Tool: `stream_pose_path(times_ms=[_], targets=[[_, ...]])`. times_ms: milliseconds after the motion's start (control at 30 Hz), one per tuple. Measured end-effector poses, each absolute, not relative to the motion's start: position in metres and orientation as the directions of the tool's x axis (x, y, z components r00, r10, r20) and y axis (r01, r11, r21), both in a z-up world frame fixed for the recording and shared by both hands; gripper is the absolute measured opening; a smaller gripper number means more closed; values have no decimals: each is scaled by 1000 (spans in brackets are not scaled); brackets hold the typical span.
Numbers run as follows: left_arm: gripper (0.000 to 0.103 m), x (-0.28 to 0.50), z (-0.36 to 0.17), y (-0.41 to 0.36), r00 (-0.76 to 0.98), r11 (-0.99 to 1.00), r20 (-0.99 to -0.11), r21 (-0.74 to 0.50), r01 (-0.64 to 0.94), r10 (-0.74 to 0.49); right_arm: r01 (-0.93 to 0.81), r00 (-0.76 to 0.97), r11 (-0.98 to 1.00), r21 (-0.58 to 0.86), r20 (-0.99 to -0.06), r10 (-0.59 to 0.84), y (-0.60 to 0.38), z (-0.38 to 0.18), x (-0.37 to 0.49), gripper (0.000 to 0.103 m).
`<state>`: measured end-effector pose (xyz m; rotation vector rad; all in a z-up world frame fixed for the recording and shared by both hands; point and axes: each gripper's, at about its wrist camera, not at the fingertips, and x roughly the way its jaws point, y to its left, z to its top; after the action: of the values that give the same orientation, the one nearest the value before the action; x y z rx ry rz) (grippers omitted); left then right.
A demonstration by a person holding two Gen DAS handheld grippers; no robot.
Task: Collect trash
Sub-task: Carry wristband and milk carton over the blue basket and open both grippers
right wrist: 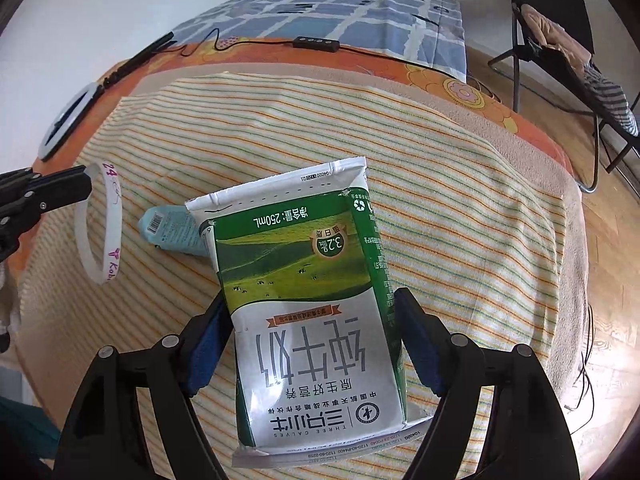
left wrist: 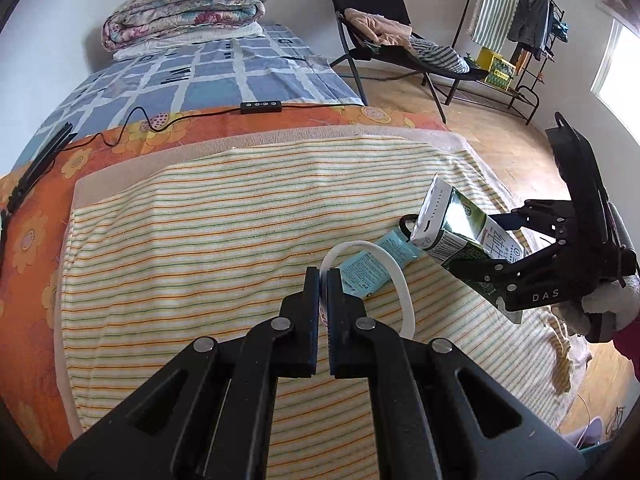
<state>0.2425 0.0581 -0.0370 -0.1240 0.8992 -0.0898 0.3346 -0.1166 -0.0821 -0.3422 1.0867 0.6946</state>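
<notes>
My right gripper (right wrist: pixel 310 316) is shut on a green and white milk carton (right wrist: pixel 308 296) and holds it above the striped towel (right wrist: pixel 460 208). The carton also shows in the left wrist view (left wrist: pixel 460 232), held by the right gripper (left wrist: pixel 496 276). My left gripper (left wrist: pixel 324 280) is shut on a white wristband (left wrist: pixel 396 276), which hangs as a loop above the towel (left wrist: pixel 200 240); it shows in the right wrist view (right wrist: pixel 100 224) at the left gripper's tip (right wrist: pixel 82 186). A light blue wrapper (left wrist: pixel 368 266) lies on the towel beneath both, partly hidden by the carton (right wrist: pixel 172 228).
The towel covers an orange flowered sheet (left wrist: pixel 36 220) on a bed. A black cable with a controller (left wrist: pixel 262 106) crosses the bed. A folded quilt (left wrist: pixel 184 4) lies at the far end. A ring light (right wrist: pixel 68 120) lies left. A black chair (left wrist: pixel 372 28) and a clothes rack (left wrist: pixel 528 28) stand on the wood floor.
</notes>
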Motion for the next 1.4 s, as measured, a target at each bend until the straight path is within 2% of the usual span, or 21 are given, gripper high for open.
stream_pose_path(times_ms=[433,733,1067,1400], targets=[[1,144,29,37,672,995,-734,-83,51,-95,-671,359,735,93,-827,432,-146,0,232,79],[1,58,64,14,711,997,-699,-35,74,-77,-678,376,727,107,-799,469,-166,36,151,79],[1,-23,65,-18,717,994,-691,-13,109,-87,-669,391,731,132,-774,497,-185,46,72,79],[1,-69,33,-27,678,994,-729,-36,106,-99,-687,387,717,122,-773,503,-192,29,18,79]])
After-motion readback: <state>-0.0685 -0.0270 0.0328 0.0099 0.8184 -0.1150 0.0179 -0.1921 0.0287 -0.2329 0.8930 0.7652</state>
